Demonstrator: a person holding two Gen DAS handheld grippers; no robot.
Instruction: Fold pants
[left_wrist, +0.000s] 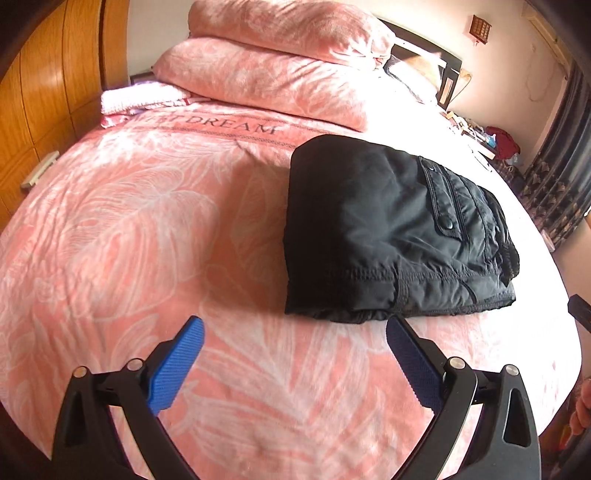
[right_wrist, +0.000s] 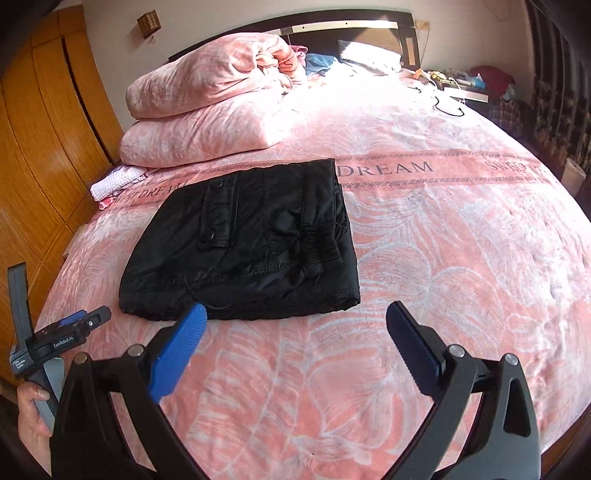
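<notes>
Folded black pants (left_wrist: 391, 229) lying on a pink bed (left_wrist: 147, 240), both claws spread wide and empty.

The left claw (left_wrist: 295, 339) and right claw (right_wrist: 295, 325) each hold nothing between their blue pads; the pants lie as a compact bundle just beyond the fingertips, pocket flap upward. In the right wrist view the left claw appears at the lower left edge, gripped by a hand (right_wrist: 31, 417). Behind the pants, stacked pink quilts (right_wrist: 207, 110) sit by the headboard (right_wrist: 332, 26); a wooden wardrobe (right_wrist: 40, 147) flanks the bed, and a cluttered bedside surface (right_wrist: 465, 88) stands beyond. Nothing lies between claws and pants.
</notes>
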